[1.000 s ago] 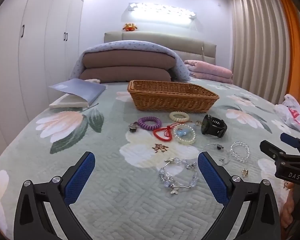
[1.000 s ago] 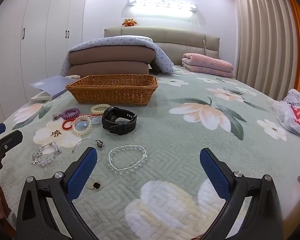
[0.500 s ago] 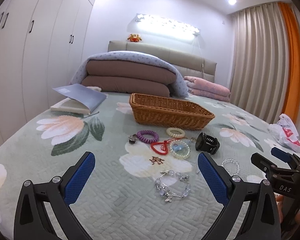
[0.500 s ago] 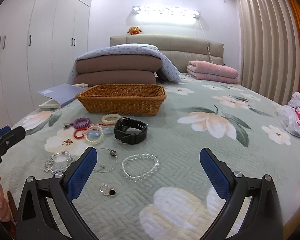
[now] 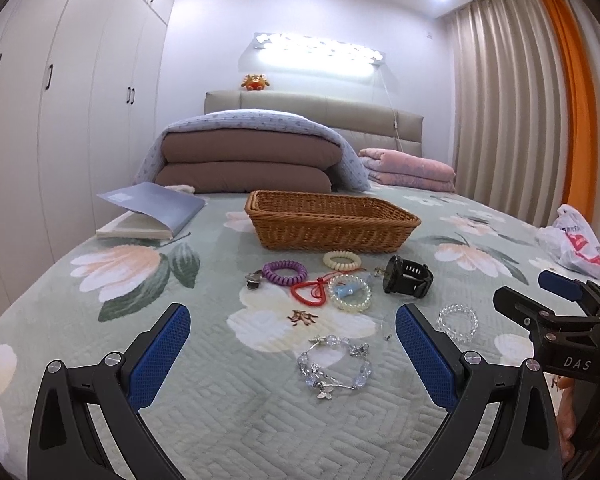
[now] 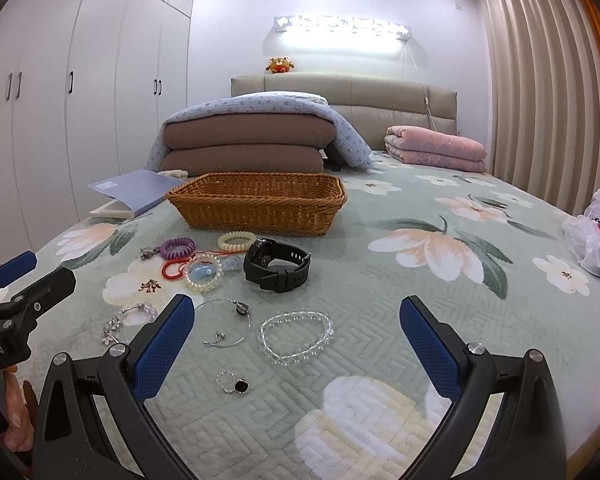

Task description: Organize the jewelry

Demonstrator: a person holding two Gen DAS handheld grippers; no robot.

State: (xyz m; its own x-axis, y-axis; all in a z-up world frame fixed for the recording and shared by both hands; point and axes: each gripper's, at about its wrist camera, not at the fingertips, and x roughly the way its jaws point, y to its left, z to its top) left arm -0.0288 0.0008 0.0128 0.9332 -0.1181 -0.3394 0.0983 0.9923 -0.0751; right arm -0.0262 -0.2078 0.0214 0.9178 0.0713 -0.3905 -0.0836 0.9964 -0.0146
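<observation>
Jewelry lies scattered on the green floral bedspread in front of a wicker basket (image 5: 332,220) (image 6: 260,208). A black watch (image 6: 278,264) (image 5: 408,278), clear bead bracelet (image 6: 296,336) (image 5: 458,323), charm bracelet (image 5: 334,364), thin silver bangle (image 6: 228,326), black-stone ring (image 6: 234,383), purple coil band (image 5: 284,273), cream coil band (image 5: 341,260), pearl bracelet (image 5: 350,292) and red cord (image 5: 310,292) lie there. My left gripper (image 5: 292,354) is open and empty, just short of the charm bracelet. My right gripper (image 6: 296,346) is open and empty, low over the clear bead bracelet.
Folded brown quilts (image 5: 244,164) and a pink blanket (image 5: 408,170) are stacked at the headboard. An open book (image 5: 152,212) lies left of the basket. A plastic bag (image 5: 576,244) sits at the bed's right edge. Wardrobes stand left, curtains right.
Both grippers have tilted upward and the views show more wall and ceiling. The jewelry now sits lower and a little closer in each view. Nothing was picked up.
</observation>
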